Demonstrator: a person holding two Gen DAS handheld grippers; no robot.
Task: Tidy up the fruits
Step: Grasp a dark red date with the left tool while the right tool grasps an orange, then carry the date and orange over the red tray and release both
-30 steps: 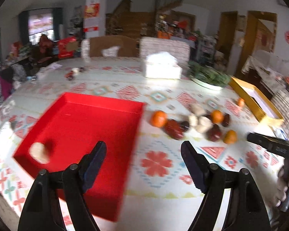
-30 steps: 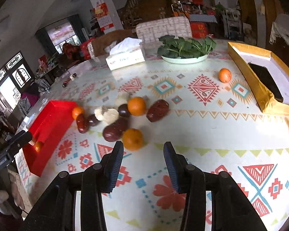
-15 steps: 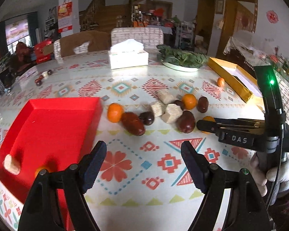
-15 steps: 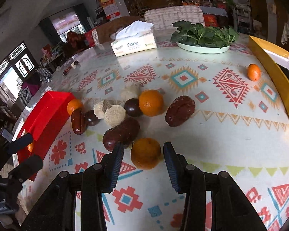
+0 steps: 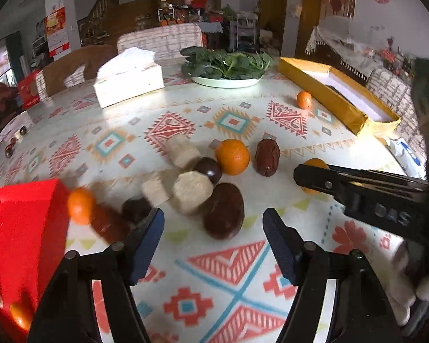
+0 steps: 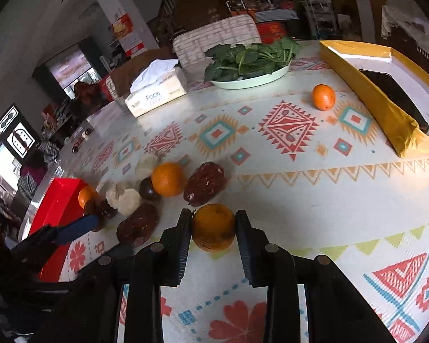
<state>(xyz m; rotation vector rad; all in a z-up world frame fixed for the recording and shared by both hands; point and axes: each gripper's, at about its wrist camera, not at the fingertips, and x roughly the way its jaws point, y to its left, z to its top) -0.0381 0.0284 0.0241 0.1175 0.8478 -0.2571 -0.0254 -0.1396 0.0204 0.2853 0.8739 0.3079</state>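
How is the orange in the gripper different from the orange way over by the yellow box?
The near orange sits between the right gripper pads, which have just been closing on it; the far orange lies alone beside the yellow box, untouched. The near orange sits by the fruit pile; the far orange is apart. Both are round, orange, on the table.

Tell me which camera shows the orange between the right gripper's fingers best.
The right wrist view: the orange sits centred between the right gripper pads, fully visible. In the left wrist view that gripper's finger hides most of it.
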